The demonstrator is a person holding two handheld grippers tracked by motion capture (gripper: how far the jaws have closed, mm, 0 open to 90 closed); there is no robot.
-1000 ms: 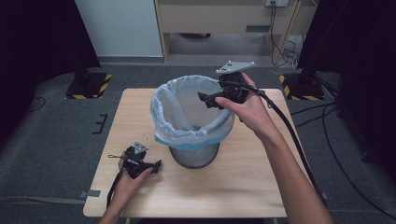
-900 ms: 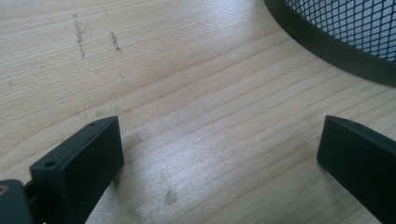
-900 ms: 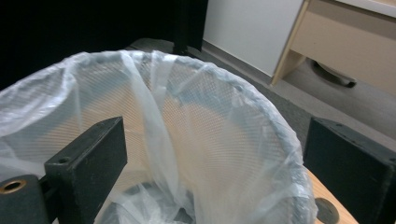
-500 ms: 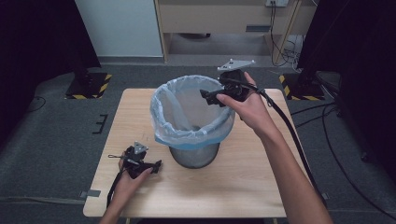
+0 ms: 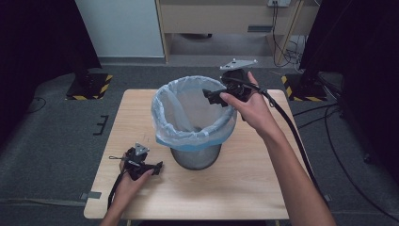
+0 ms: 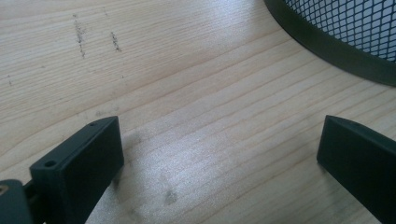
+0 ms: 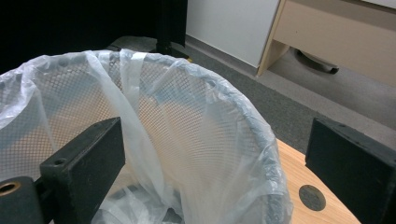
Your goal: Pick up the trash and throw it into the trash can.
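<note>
A black mesh waste bin (image 5: 195, 157) stands in the middle of the wooden table (image 5: 244, 183), lined with a pale blue plastic bag (image 5: 193, 110) folded over its rim. My right gripper (image 5: 210, 97) is held above the bin's far right rim, open, with nothing between its jaws. In the right gripper view the bag (image 7: 154, 140) and the rim lie just beyond the jaws. My left gripper (image 5: 159, 166) rests low on the table at the front left, open and empty. The bin's dark base (image 6: 336, 46) sits at the upper right of the left gripper view.
A cable (image 5: 287, 127) trails from the right gripper over the table's right edge. Beyond the table are a grey floor, a wooden cabinet (image 5: 226, 19) and black stands with yellow-striped feet (image 5: 89, 87). Bare tabletop lies left and right of the bin.
The right gripper has drifted slightly toward the bin's far rim. The left gripper has stayed put on the table.
</note>
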